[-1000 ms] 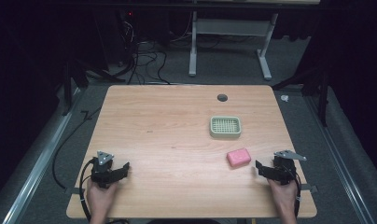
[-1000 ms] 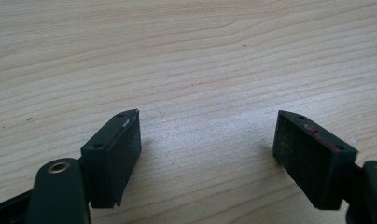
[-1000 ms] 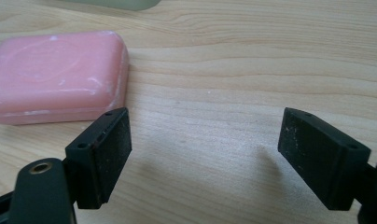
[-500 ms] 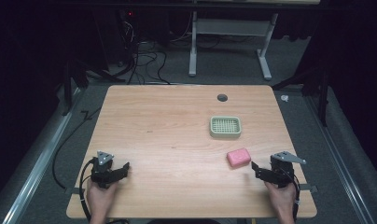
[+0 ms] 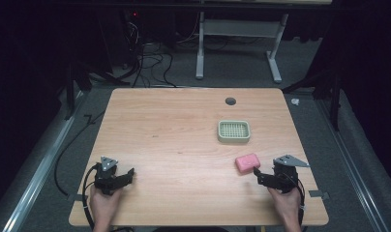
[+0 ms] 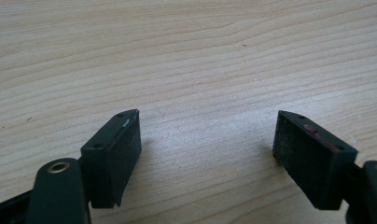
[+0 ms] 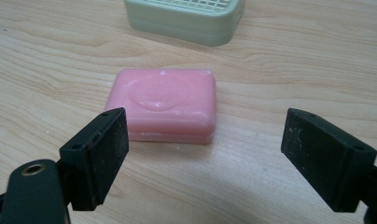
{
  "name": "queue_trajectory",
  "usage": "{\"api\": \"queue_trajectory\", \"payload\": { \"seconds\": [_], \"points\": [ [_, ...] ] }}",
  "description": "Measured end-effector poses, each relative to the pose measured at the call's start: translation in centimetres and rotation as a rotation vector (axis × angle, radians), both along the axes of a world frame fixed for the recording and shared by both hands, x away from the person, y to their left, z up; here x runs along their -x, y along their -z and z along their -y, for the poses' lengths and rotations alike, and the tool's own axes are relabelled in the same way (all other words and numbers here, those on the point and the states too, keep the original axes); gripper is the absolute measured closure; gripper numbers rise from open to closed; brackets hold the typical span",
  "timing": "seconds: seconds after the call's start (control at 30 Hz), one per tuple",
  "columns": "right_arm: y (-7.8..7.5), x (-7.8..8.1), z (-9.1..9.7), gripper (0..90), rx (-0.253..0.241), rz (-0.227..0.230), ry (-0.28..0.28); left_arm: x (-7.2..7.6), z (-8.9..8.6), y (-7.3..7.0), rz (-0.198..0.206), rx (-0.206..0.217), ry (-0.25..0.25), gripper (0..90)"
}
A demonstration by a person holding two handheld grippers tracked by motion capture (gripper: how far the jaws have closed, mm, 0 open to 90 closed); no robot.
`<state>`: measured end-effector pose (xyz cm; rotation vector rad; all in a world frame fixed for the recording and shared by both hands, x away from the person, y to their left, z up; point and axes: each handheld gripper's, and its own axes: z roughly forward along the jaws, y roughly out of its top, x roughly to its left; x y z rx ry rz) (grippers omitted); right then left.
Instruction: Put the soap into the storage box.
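Observation:
A pink bar of soap (image 5: 247,163) (image 7: 165,104) lies flat on the wooden table (image 5: 174,135). Behind it stands a pale green soap dish (image 5: 233,131) (image 7: 186,16) with a grid top. My right gripper (image 5: 259,175) (image 7: 205,154) is open just short of the soap, jaws wide apart and pointing at it, nothing between them. My left gripper (image 5: 129,175) (image 6: 207,154) rests open near the table's front left, with only bare wood between its jaws.
A small dark round hole (image 5: 230,101) sits near the table's far edge. Beyond the table are a white desk frame (image 5: 237,43) and loose cables (image 5: 145,58) on the grey floor.
My right gripper has moved left and slightly forward, closing on the pink soap. The left gripper has stayed where it was.

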<state>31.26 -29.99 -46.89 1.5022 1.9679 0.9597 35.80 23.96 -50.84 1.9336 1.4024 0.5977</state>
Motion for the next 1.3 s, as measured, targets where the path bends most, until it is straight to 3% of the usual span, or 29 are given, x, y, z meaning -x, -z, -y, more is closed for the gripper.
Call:
{"api": "queue_trajectory", "payload": {
  "seconds": [0.43,1.3],
  "points": [
    [0.2,-1.4,-2.0,12.7,0.006,-0.017,-0.026,0.0,0.0,0.0,-0.001,-0.001,0.000,24.0],
    [1.6,-3.5,-4.5,12.1,0.062,-0.070,0.010,0.0,0.0,0.0,-0.001,-0.001,0.002,23.9]
  ]
}}
